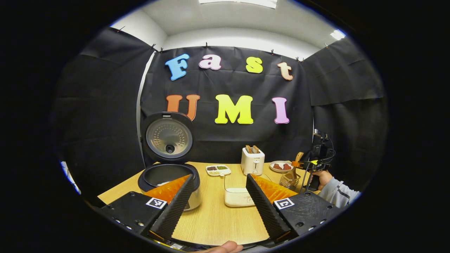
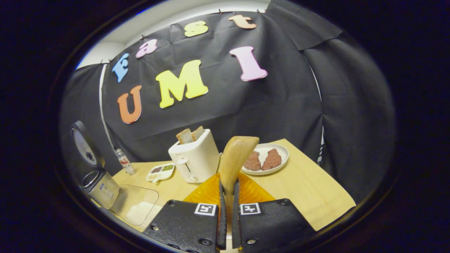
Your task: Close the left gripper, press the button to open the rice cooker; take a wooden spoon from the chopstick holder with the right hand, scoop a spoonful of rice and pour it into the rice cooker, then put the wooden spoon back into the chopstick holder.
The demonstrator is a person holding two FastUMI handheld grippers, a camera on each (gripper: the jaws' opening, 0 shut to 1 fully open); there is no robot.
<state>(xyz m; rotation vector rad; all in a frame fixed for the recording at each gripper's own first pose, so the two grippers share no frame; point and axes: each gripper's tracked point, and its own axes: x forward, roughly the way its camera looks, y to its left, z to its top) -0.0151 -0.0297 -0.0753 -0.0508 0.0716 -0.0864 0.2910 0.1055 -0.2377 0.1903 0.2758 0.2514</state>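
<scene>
Left gripper: hovering low over the near edge of the wooden table, fingers standing wide apart and grasping nothing; a fingertip of the holding hand is peeking in at the bottom.

Right gripper: fingers clenching the handle of the wooden spoon, whose bowl is pointing upward. In the left gripper view this gripper is sitting at the far right, held by a hand in a grey sleeve, directly above the wire chopstick holder.

Rice cooker: standing at the near left of the table, lid hinged up and open, pot exposed.

Rice container: clear, sitting near centre, white rice lying inside.

Toaster: white, at the far middle, two bread slices rising out of it.

Divided dish: lying left of the toaster, holding small portions.

Plate: lying at the far right, carrying two brown patties.

Small bottle: in the right gripper view, standing by the black cloth wall behind the cooker.

Room: white ceiling with lit panels showing above the cloth.
</scene>
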